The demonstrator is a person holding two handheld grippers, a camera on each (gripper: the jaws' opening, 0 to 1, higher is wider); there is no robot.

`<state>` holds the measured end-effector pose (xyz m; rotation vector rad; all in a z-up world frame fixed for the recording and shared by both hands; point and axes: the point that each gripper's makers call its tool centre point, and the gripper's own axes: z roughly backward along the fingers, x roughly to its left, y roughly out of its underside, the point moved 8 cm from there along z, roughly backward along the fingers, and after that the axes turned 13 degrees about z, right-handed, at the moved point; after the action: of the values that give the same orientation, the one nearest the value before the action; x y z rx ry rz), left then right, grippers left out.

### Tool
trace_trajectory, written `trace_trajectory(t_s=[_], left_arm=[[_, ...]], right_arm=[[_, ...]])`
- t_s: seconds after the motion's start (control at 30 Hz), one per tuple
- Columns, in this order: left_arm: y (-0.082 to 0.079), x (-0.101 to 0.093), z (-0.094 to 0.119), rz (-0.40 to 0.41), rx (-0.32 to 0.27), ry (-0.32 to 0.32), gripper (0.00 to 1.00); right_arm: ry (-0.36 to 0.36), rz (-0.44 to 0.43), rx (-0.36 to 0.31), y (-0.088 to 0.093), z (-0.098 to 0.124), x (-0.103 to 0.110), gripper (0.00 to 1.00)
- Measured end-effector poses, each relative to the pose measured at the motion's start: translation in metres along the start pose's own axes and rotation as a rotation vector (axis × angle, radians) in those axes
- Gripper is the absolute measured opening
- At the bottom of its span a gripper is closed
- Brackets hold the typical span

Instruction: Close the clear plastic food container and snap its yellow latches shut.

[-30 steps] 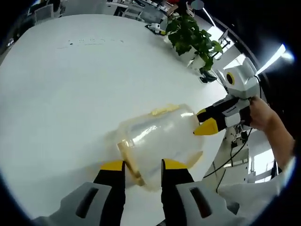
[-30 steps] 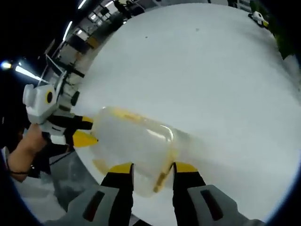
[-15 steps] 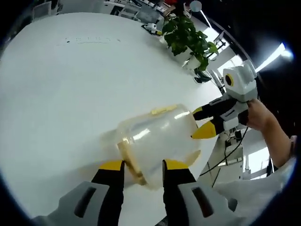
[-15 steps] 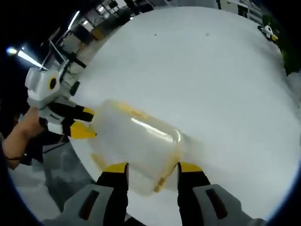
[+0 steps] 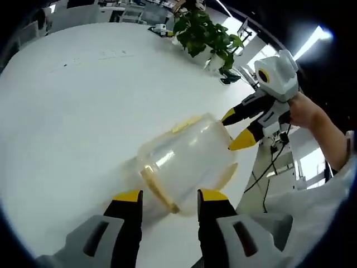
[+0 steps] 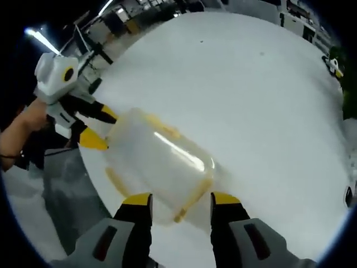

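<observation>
The clear plastic container (image 5: 187, 159) lies on the white table (image 5: 72, 111) with its lid on. Yellow latches show on its sides: one latch (image 5: 158, 188) close to my left jaws, another latch (image 5: 187, 123) on the far side. My left gripper (image 5: 170, 196) stands open, its jaws either side of the container's near end. My right gripper (image 5: 235, 129) comes in from the right, open, its tips at the opposite end. In the right gripper view the container (image 6: 159, 159) sits just ahead of the open right gripper (image 6: 181, 199), and the left gripper (image 6: 99, 127) touches its far end.
A potted plant (image 5: 203, 33) stands at the table's far edge. The table edge (image 6: 92, 184) runs close beside the container, with floor and cables beyond it. A person's hand (image 5: 304, 111) holds the right gripper.
Both cameras have shifted and tilted a little. The jaws of each gripper stand slightly wider apart. The container stays between the two grippers, turned slightly.
</observation>
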<state>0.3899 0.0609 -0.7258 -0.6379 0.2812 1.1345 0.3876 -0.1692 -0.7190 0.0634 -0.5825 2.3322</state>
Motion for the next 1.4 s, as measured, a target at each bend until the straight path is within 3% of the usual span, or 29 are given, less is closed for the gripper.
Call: trace_trajectory(t_s=[0.53, 0.63, 1.07, 1.4], left_arm=[[-0.008, 0.004, 0.009, -0.243, 0.081, -0.070, 0.40], [-0.012, 0.002, 0.013, -0.298, 0.066, -0.080, 0.41], [-0.019, -0.003, 0.016, -0.478, 0.106, -0.103, 0.38], [-0.023, -0.007, 0.015, -0.577, 0.107, -0.103, 0.34]], right_arm=[[0.004, 0.207, 0.075, 0.000, 0.007, -0.007, 0.38], [0.002, 0.252, 0.092, -0.001, 0.009, -0.007, 0.38], [-0.009, 0.433, 0.136, -0.007, 0.009, -0.001, 0.37], [-0.023, 0.541, 0.127, -0.012, 0.010, 0.002, 0.37]])
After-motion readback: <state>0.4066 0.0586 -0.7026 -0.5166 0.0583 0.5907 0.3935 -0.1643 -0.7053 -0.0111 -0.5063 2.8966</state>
